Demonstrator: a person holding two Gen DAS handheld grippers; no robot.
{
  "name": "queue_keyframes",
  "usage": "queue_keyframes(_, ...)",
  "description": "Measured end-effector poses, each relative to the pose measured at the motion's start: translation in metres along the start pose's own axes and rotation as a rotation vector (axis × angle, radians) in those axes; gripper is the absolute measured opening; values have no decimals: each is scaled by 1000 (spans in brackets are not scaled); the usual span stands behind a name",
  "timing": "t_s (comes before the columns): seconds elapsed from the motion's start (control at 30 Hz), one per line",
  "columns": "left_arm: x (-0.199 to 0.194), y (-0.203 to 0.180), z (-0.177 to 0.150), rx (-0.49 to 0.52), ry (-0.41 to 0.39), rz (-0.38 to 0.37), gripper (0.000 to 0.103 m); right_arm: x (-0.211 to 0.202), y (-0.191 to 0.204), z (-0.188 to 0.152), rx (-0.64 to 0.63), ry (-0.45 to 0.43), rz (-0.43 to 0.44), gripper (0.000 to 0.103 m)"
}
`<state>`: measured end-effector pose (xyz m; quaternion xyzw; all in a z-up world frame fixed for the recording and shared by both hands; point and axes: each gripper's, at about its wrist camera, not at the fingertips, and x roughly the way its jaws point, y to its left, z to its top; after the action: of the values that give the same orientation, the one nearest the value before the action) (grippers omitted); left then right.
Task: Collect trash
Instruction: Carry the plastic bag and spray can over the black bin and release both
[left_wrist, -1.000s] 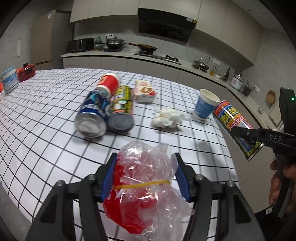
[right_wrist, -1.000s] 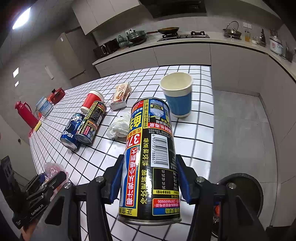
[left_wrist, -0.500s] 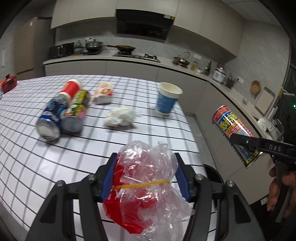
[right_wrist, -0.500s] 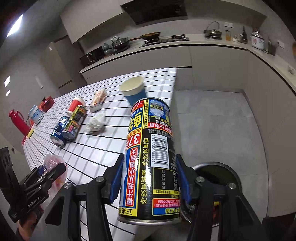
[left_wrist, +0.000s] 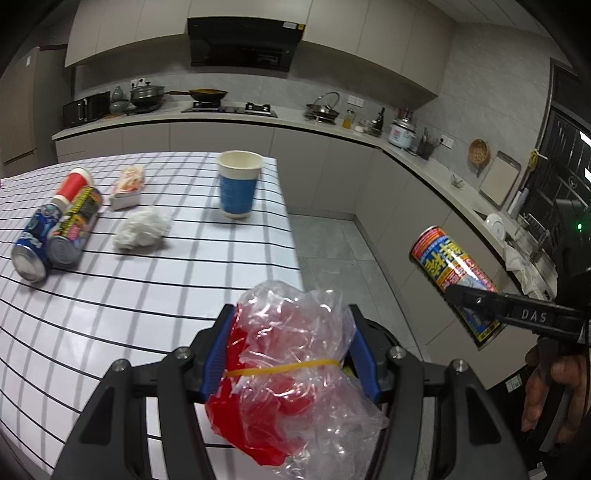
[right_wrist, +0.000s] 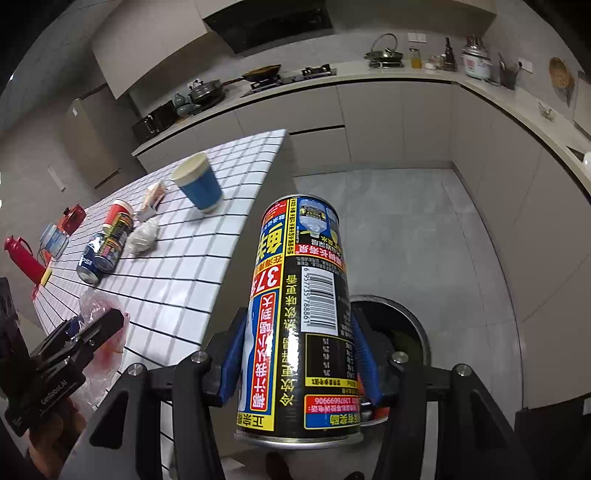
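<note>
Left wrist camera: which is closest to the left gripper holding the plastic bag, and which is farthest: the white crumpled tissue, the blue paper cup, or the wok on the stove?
1. The white crumpled tissue, on the checked table, left of centre: nearest.
2. The blue paper cup, upright by the table's far right edge: next.
3. The wok, on the back counter's stove: farthest.

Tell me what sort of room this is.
A home kitchen, most likely: a gas hob under a range hood, a rice cooker on the L-shaped counter, and a grid-patterned table strewn with trash.
</note>
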<state>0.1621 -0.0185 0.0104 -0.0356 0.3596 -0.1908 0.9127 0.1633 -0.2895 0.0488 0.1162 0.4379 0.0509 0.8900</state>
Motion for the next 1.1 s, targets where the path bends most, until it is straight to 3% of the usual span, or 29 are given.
queue_keyframes(0.43, 37, -72, -20, 23, 56, -42, 60, 12, -77, -26, 2, 73, -30, 55)
queue_keyframes(0.7, 77, -98, -42, 0, 122, -43, 60, 63, -101, -47, -69, 190, -3, 55)
queue_keyframes(1.1, 124, -100, -63, -40, 217, -13, 60, 133, -118, -66, -185, 299, 35, 55)
